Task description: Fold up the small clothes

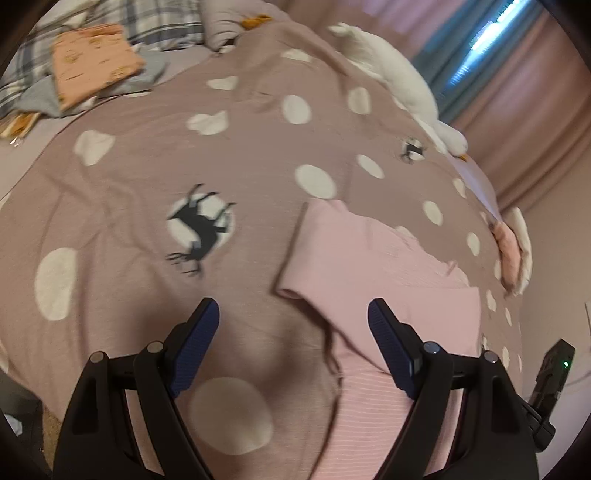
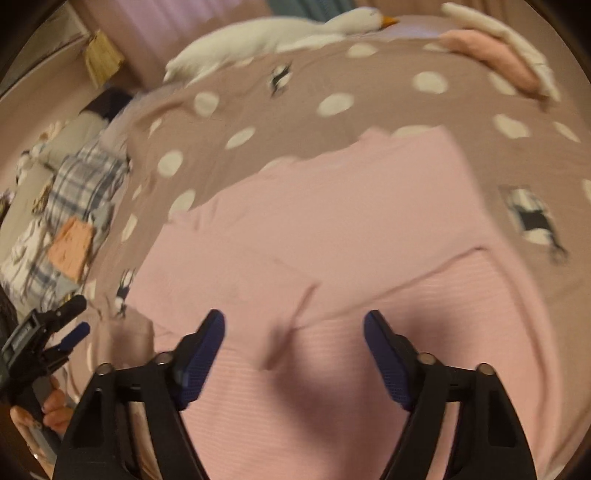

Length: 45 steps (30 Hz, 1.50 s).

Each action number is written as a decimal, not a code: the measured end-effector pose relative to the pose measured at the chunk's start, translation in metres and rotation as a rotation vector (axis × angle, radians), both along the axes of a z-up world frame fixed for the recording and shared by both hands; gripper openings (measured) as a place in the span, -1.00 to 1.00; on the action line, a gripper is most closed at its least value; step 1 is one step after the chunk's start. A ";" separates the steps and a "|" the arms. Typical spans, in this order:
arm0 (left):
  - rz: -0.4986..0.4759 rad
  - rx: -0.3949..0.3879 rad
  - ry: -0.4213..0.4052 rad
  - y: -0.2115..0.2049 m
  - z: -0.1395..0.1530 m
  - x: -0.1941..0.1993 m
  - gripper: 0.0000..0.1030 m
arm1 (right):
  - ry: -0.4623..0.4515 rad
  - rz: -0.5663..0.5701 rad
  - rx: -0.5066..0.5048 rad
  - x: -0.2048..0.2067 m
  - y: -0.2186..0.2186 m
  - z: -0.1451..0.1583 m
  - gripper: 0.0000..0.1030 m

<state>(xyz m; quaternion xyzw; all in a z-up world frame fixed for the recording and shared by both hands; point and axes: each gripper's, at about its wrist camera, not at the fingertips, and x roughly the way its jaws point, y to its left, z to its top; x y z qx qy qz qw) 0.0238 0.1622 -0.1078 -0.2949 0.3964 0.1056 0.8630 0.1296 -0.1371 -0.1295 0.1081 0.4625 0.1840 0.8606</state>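
A pink ribbed garment (image 2: 332,229) lies partly folded on the mauve polka-dot bedspread (image 2: 258,107). In the left wrist view the garment (image 1: 373,266) lies to the right. My left gripper (image 1: 293,314) is open and empty, hovering over the bedspread (image 1: 147,177) at the garment's left edge. My right gripper (image 2: 294,325) is open and empty, hovering above the garment's near part. The left gripper also shows at the left edge of the right wrist view (image 2: 70,321), held by a hand.
A white goose plush (image 2: 280,33) lies along the far bed edge. A folded peach garment (image 1: 92,59) sits on grey and plaid clothes (image 1: 40,92) at the bed's far left. A pink and cream folded pile (image 2: 498,55) lies at the far right. Curtains (image 1: 517,92) hang beyond.
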 end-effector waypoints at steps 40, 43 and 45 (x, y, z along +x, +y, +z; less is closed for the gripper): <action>0.031 0.019 0.004 0.009 0.003 -0.009 0.61 | -0.269 0.095 -0.262 0.006 0.063 0.074 -0.89; 0.033 0.020 0.008 0.009 0.003 -0.009 0.61 | -0.319 0.095 -0.260 0.006 0.062 0.091 -0.90; 0.033 0.020 0.011 0.008 0.003 -0.009 0.61 | -0.345 0.099 -0.248 0.007 0.060 0.103 -0.90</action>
